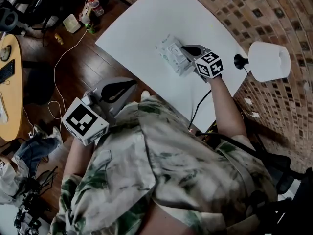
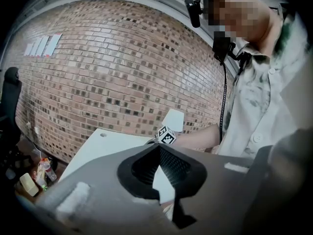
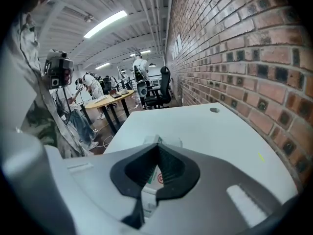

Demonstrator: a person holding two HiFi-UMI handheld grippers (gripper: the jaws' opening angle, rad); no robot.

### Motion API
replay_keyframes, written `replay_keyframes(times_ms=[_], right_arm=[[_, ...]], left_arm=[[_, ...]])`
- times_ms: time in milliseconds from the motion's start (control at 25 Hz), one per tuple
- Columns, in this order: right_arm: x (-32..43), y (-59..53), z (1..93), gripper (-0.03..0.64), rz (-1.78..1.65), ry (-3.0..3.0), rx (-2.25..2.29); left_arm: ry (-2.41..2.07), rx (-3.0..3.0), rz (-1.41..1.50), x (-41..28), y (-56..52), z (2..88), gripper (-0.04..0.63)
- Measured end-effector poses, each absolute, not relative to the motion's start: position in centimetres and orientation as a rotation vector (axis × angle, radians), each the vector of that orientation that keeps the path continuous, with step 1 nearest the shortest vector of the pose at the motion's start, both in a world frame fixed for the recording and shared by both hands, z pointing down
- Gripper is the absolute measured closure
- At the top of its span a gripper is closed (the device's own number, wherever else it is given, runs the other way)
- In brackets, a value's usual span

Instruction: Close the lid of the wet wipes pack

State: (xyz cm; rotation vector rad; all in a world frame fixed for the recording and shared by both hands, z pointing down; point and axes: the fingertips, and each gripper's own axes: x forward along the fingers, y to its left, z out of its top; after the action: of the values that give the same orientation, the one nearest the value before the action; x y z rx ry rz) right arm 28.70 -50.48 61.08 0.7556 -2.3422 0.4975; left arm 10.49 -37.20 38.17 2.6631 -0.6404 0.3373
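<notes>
— Surface and surroundings?
— White table set against a brick wall, with a dark wooden floor beside it. A white lamp stands at the table's far right edge. A white cable trails across the floor.

— Position of the wet wipes pack?
— Lying flat on the table, towards the wall side and well away from the near edge. Whether its lid is up or down cannot be made out.

— Right gripper?
— Extended over the table, tip at the right end of the pack. In the right gripper view its jaws are pressed together at the tips, and the pack shows through the opening just behind them. They pinch nothing. Contact with the pack cannot be confirmed.

— Left gripper?
— Held off the table, near the person's chest and above the floor, well apart from the pack. In the left gripper view its jaws meet at the tips, with nothing between them; only the table surface is seen through the gap.
</notes>
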Motion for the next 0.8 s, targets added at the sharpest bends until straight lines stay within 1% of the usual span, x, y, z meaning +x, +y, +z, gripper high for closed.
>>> replay_keyframes(times_ms=[360, 800], right_arm=[[26.6, -48.7, 63.9, 0.612, 0.484, -2.262, 0.704], [26.5, -48.5, 65.2, 0.614, 0.487, -2.160, 0.683]], left_arm=[[-0.641, 2.671, 0.347, 9.0, -36.4, 38.4, 0.595], [-0.678, 2.665, 0.325, 5.9, -35.4, 38.2, 0.594]])
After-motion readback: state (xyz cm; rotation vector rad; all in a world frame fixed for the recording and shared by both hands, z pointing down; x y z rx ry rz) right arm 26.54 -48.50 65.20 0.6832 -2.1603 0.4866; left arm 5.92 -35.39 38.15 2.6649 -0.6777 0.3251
